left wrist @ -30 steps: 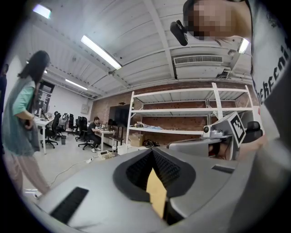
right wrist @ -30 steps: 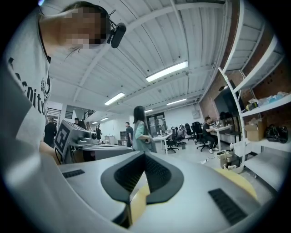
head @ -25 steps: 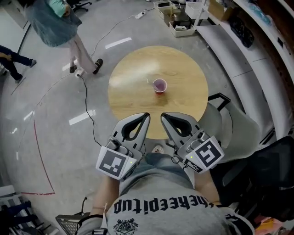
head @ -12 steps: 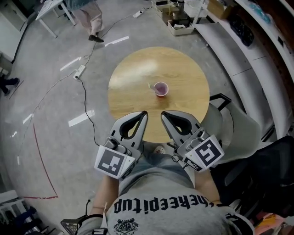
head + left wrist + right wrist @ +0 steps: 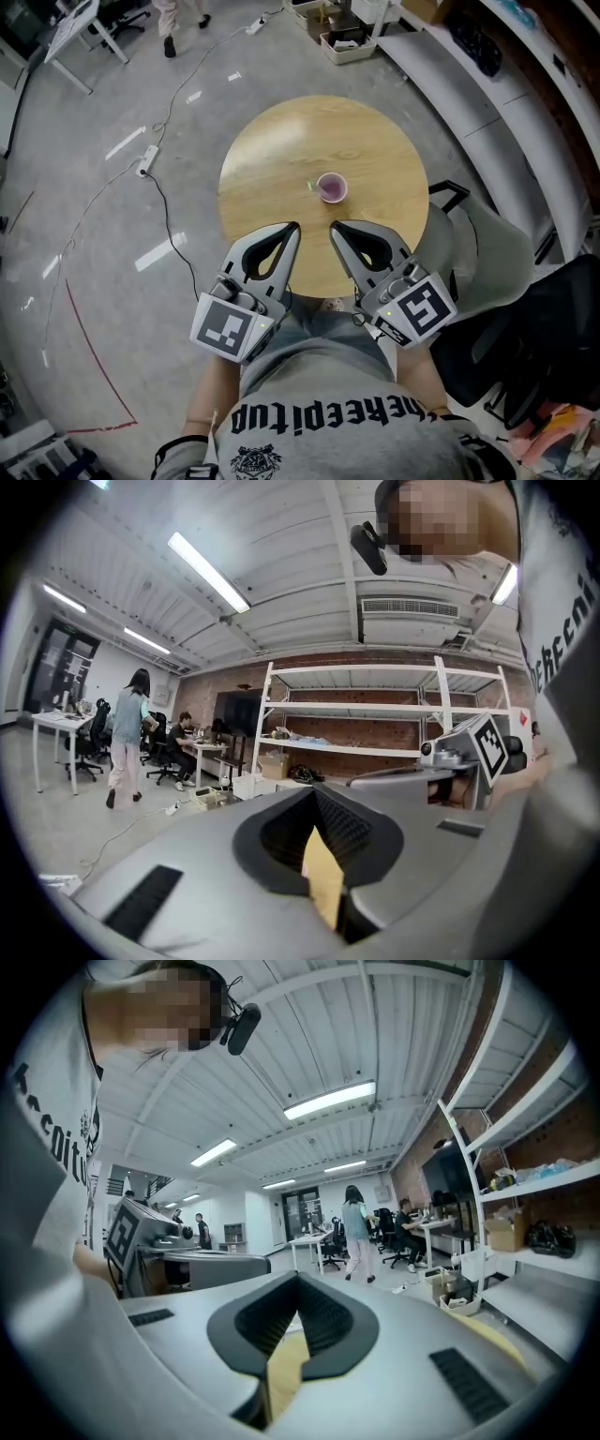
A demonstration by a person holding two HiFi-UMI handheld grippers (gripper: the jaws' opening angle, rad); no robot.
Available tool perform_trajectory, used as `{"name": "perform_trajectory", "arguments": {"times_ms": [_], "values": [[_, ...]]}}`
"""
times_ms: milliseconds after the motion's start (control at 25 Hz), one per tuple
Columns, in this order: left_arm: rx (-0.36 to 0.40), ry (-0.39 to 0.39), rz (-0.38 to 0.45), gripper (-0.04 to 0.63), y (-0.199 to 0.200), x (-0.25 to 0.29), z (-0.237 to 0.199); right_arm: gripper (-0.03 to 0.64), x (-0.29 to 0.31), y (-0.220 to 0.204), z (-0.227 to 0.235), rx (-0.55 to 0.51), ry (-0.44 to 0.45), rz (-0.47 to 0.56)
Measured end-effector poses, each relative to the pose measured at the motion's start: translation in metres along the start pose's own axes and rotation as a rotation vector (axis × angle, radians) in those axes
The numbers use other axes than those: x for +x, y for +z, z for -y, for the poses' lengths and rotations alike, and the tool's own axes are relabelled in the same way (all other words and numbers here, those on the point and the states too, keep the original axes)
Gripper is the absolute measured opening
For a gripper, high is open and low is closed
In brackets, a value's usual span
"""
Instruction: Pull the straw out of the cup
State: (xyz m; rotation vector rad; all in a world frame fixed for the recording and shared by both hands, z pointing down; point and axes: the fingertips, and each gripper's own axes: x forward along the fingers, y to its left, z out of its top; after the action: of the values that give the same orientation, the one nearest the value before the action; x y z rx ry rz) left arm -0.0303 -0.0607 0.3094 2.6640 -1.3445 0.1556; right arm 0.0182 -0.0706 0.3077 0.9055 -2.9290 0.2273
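Pink small plastic cup (image 5: 330, 187) stands upright near the middle of a round, pale wooden table (image 5: 281, 150), seen from above. At the cup's nine o'clock rim a short, thin straw (image 5: 313, 186) pokes out; it is too small to make out further.

Both grey two-jaw grippers hover over the table's six o'clock edge, well apart from the cup. The left gripper (image 5: 293, 228) lies at the cup's seven o'clock and the right gripper (image 5: 335, 228) at its six o'clock, side by side and pointing toward the cup. In the left gripper view the left gripper's (image 5: 316, 791) jaws meet at the tips with nothing between them. In the right gripper view the right gripper's (image 5: 298, 1277) jaws are likewise pressed together and empty.

Below the grippers is the holder's grey printed T-shirt (image 5: 328, 403). Around the table spreads a glossy grey floor (image 5: 112, 244). White metal shelving (image 5: 375, 714) stands against a brick wall, and a person (image 5: 127, 733) walks at nine o'clock in the left gripper view.
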Motion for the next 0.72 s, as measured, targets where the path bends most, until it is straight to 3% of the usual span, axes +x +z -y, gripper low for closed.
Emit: {"name": "perform_trajectory", "arguments": {"times_ms": [720], "values": [[0.012, -0.198, -0.030, 0.026, -0.004, 0.009, -0.061, 0.017, 0.051, -0.013, 0.012, 0.010, -0.232, -0.055]]}}
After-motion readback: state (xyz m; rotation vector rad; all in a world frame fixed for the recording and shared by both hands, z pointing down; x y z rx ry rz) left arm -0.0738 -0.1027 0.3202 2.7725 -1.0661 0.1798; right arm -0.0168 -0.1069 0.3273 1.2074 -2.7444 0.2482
